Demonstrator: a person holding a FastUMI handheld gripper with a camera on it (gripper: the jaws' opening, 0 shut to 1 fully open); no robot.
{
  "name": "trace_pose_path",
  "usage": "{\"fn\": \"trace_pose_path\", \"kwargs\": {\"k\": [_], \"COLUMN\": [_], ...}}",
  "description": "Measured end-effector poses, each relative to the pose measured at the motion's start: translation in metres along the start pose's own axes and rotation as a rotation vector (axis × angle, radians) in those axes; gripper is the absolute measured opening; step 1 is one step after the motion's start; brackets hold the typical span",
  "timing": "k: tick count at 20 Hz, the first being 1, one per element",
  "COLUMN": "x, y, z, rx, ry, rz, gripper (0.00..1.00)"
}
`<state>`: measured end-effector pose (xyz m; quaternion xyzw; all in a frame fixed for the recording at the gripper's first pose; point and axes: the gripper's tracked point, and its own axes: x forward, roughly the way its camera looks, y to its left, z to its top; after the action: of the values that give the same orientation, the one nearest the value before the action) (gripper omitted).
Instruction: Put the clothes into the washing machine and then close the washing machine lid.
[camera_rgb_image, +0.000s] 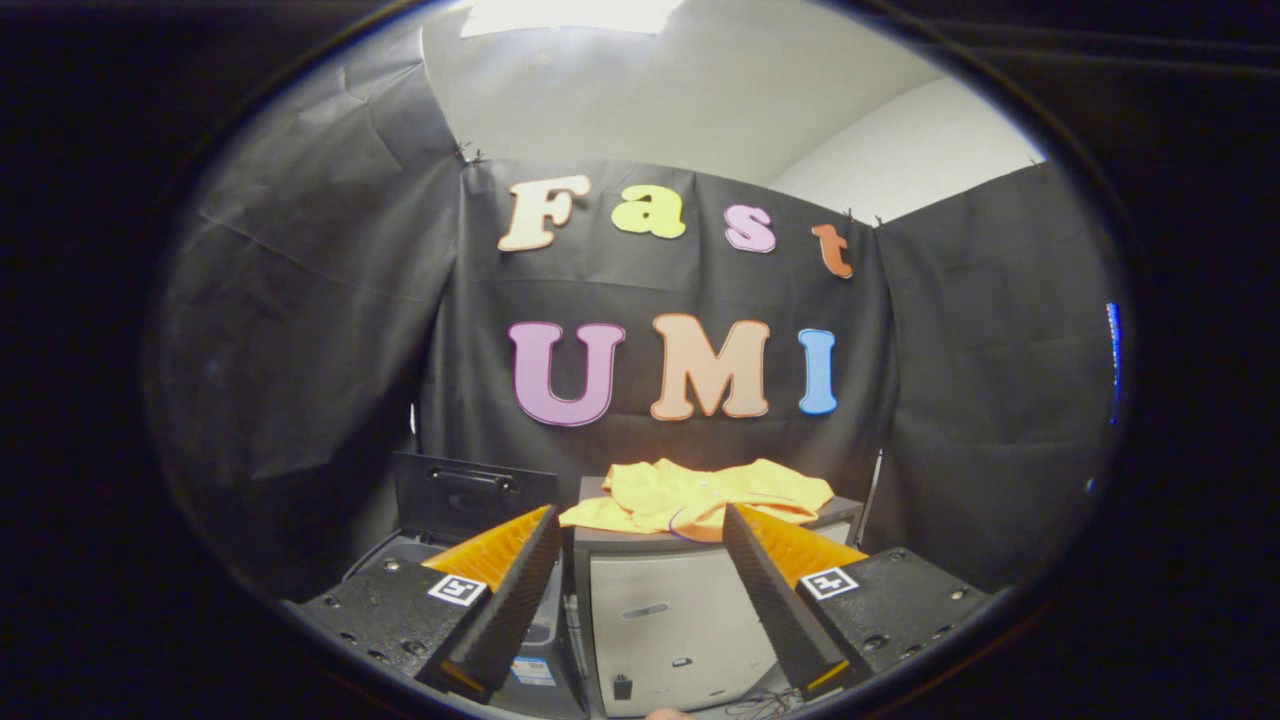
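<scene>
Beyond the spread, empty fingers of the hand-held gripper (640, 540), yellow clothes (700, 495) lie heaped on a grey cabinet (670, 610). Left of it, washing machine (470, 500), lid up, drum hidden behind a finger.

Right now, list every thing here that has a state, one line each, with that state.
washing machine lid: raised, standing upright behind the machine's opening.
washing machine: open, beside the cabinet.
yellow clothes: crumpled in a heap on top of the cabinet, not yet loaded.
cabinet: front closed.
gripper: open, fingers spread and holding nothing, the clothes just beyond them.
</scene>
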<state>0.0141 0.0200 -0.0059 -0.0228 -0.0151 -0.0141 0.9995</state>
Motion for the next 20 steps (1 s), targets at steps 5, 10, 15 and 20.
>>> {"fn": "trace_pose_path", "kwargs": {"k": [5, 10, 15, 20], "x": [0.024, 0.078, 0.148, 0.217], "y": [-0.008, -0.028, -0.068, -0.079], "z": [-0.005, -0.031, -0.068, -0.074], "rx": [0.026, -0.022, -0.057, -0.056], "ry": [0.009, 0.097, 0.235, 0.298], "rz": [-0.01, -0.005, -0.054, -0.028], "gripper": [0.98, 0.98, 0.98, 0.98]}}
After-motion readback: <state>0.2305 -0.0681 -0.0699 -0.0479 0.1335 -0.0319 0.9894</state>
